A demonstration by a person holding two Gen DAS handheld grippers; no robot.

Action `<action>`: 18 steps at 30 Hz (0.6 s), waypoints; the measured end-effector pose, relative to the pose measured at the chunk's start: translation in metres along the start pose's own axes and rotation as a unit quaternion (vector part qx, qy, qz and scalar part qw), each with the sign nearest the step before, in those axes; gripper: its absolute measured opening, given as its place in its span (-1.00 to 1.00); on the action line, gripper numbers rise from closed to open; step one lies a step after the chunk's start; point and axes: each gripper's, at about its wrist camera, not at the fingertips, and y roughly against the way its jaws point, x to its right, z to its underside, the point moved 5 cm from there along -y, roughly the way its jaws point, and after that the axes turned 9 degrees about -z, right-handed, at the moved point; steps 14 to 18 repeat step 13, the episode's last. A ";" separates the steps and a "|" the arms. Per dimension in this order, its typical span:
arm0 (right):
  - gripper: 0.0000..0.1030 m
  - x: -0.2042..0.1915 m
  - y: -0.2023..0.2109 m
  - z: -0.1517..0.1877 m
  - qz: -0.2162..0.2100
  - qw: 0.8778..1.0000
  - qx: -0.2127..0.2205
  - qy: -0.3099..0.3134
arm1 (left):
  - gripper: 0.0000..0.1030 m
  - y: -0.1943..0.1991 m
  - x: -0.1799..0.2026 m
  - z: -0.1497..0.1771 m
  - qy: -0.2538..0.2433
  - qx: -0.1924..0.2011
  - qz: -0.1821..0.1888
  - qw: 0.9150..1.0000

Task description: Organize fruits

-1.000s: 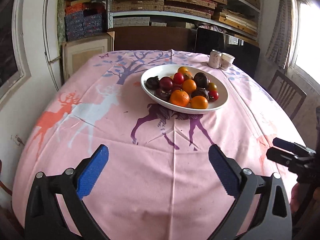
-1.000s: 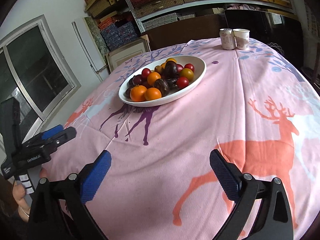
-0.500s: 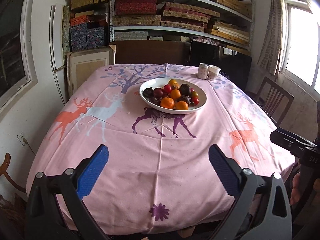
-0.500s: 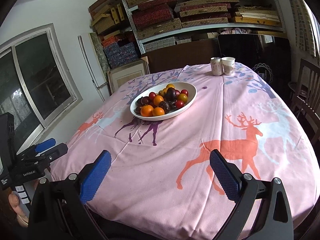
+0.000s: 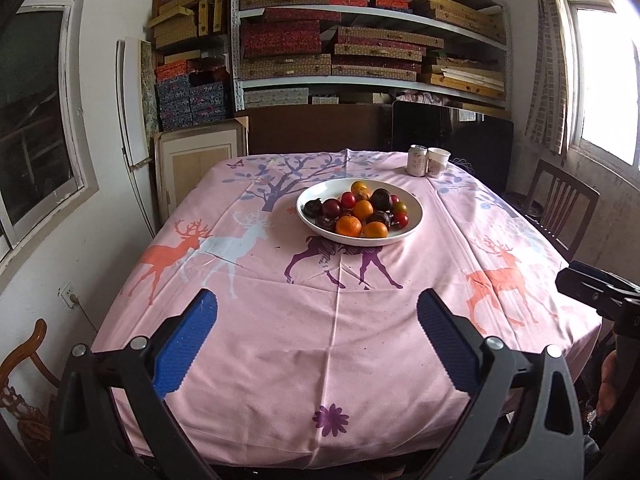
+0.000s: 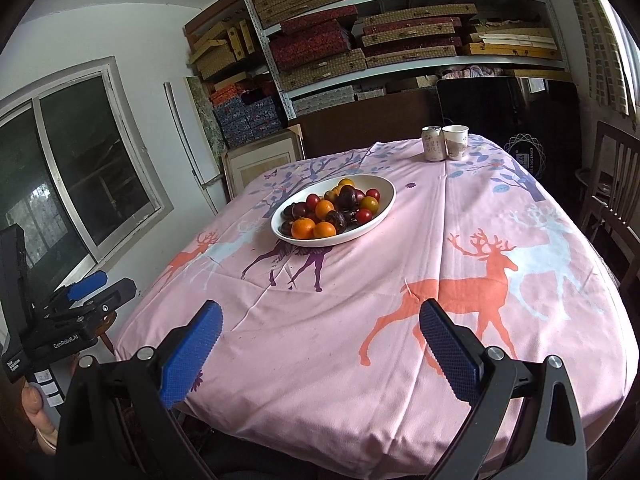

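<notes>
A white oval bowl (image 5: 308,216) (image 6: 384,204) sits past the middle of a table with a pink deer-print cloth (image 5: 332,320) (image 6: 400,280). It holds oranges (image 5: 348,226) (image 6: 303,228), dark purple fruits (image 5: 381,199) (image 6: 347,197) and small red fruits (image 5: 348,199) (image 6: 373,193). My left gripper (image 5: 316,312) is open and empty, held back over the table's near edge. My right gripper (image 6: 320,320) is open and empty, also well short of the bowl. Each gripper shows at the edge of the other's view.
A drink can (image 5: 417,160) (image 6: 433,143) and a paper cup (image 5: 438,162) (image 6: 456,142) stand at the table's far edge. Wooden chairs (image 5: 564,208) (image 6: 612,184) stand to the right. Shelves of boxes (image 5: 360,48) fill the back wall.
Both grippers have pulled back from the bowl, so the whole table now shows. Both stay open and empty. The fruit has not moved.
</notes>
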 end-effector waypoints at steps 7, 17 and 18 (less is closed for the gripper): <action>0.93 0.002 -0.002 0.003 0.001 1.000 -0.004 -0.004 | 0.90 -0.003 0.000 0.002 -0.007 0.003 -0.012 1.000; 0.93 0.002 -0.002 0.003 0.001 1.000 -0.005 -0.004 | 0.90 0.000 -0.004 -0.001 -0.006 0.015 -0.037 0.999; 0.93 0.002 -0.002 0.003 0.001 1.000 -0.005 -0.004 | 0.90 0.000 -0.004 -0.001 -0.006 0.015 -0.037 0.999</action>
